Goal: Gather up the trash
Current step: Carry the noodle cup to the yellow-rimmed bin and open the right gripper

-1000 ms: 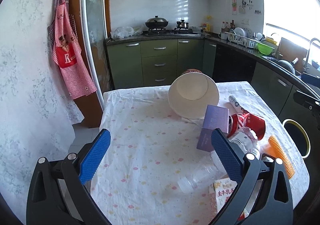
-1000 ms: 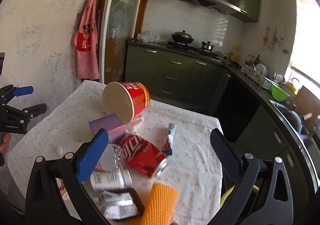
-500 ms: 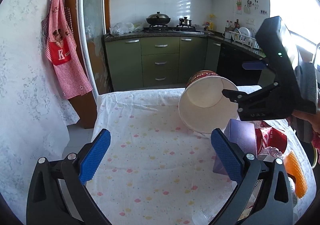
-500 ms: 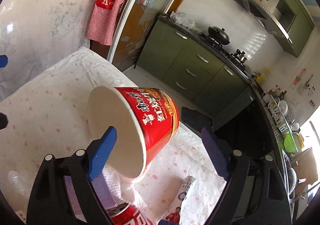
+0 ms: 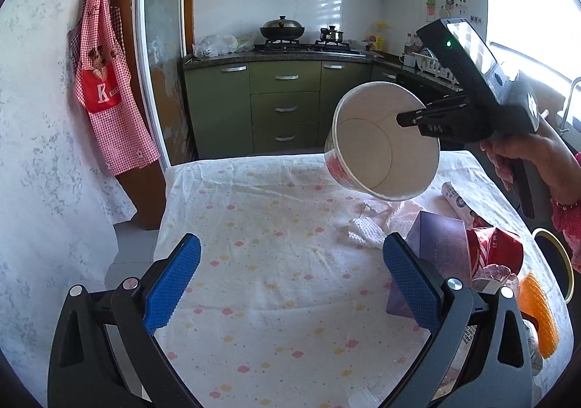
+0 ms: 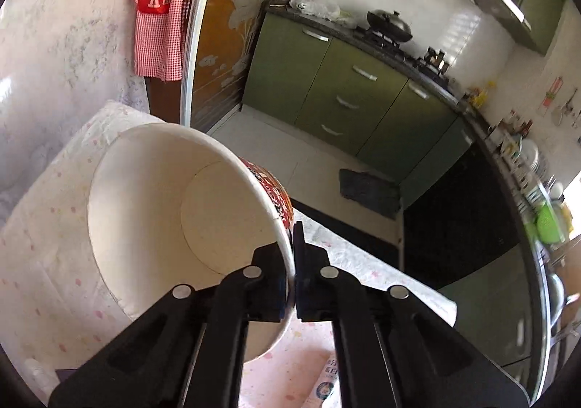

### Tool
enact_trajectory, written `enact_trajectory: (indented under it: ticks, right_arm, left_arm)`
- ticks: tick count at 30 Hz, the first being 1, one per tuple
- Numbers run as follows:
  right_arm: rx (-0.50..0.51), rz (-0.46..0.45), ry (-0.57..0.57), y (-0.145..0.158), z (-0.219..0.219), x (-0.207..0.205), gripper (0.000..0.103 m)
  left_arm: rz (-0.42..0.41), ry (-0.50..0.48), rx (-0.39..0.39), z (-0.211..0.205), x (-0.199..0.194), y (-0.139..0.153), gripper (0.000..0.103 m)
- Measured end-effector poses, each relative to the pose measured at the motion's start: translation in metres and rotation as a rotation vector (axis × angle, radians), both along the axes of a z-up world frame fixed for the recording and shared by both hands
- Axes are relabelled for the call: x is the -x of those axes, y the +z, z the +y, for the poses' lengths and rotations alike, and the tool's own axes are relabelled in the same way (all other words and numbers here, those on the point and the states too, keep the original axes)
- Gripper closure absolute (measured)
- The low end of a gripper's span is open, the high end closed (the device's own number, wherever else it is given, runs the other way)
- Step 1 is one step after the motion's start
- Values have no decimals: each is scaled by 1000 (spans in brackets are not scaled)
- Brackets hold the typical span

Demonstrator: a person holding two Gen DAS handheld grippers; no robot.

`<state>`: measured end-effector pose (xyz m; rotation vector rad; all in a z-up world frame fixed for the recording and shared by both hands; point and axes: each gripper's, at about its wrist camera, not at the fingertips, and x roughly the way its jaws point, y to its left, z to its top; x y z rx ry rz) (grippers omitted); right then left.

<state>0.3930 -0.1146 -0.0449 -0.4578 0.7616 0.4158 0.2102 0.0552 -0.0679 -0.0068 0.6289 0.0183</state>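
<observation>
Lifted off the table (image 5: 276,281) since half a second ago, the empty instant-noodle cup (image 5: 377,150) hangs pinched by its thin rim in my right gripper (image 6: 292,255), light and crushable I judge, while my left gripper (image 5: 290,277) hovers released.

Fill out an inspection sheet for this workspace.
Surface: table under a white cloth with pastel dots.
Job's things: empty noodle cup held in the air, tilted; purple box, red can, orange item, tube and crumpled tissue lie at the right side of the table.
Clutter: bin beside the table.
Grippers: right gripper shut on the cup's rim, one finger inside, one outside; left gripper open, holding nothing.
Cables: nothing seen.
Surroundings: green cabinets, wok on the stove, apron on the wall.
</observation>
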Motion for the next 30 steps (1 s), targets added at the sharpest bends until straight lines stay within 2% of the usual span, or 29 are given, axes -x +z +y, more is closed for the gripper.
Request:
enact_trajectory:
  ticks: [2,6,9,13,18,23,26,29,30]
  right_arm:
    - [-100,84,-29,10,-20,-7,100]
    - [-285,223,-113,36,-87,-4,100]
    - [-343,273,-189,50,-147,16,100]
    - [-336,313,-374,53,-255,55,100]
    - [-327,398,-623,16,-389,109,99]
    - [-328,496,-812,-45,-481,151,98]
    - [-360,550,-858,-76,-509,160,97]
    - [-392,607,-866,-104,-516,162,88]
    - [-401,620,-872,-112,-519,161,80]
  left_arm:
    - [-9,-8,-2,-1,5,4,4]
    - [-35,-34,-8,-8,18,18,4]
    - [-47,-68,-7,-18,29,26,4]
    - [-43,-124,-3,-36,39,33,4]
    - [-21,-176,-5,-64,44,34,4]
    - [4,-212,-9,-88,43,34,4]
    - [13,-224,-26,-99,41,34,4]
    - [27,-237,-26,-107,37,34,4]
    - [33,-241,-26,-110,36,33,4]
